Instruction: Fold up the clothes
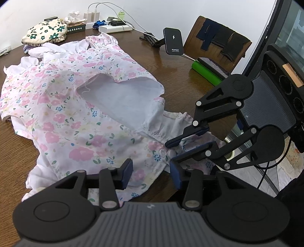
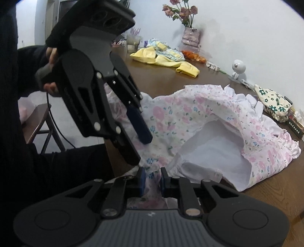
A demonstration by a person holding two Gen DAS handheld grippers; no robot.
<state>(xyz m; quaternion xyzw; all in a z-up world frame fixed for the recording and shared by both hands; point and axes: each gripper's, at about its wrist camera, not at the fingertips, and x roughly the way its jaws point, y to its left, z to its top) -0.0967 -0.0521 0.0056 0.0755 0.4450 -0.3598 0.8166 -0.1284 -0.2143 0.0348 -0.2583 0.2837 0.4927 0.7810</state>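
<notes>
Now right gripper (image 2: pixel 153 180) is pinching near hem of floral dress (image 1: pixel 76 106) on wooden table (image 1: pixel 152 51); left gripper (image 1: pixel 151 173) is hovering spread over it.

One pink floral garment (image 1: pixel 62 106), one green-flowered pouch (image 1: pixel 44 31), two white chargers (image 1: pixel 90 16), one yellow garment (image 2: pixel 161 58).

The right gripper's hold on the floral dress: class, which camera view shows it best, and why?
The left wrist view. It shows the right gripper side-on, both pads pinching the floral dress at its gathered edge. The right wrist view shows its own fingers from behind, with fabric bunched between them.
</notes>
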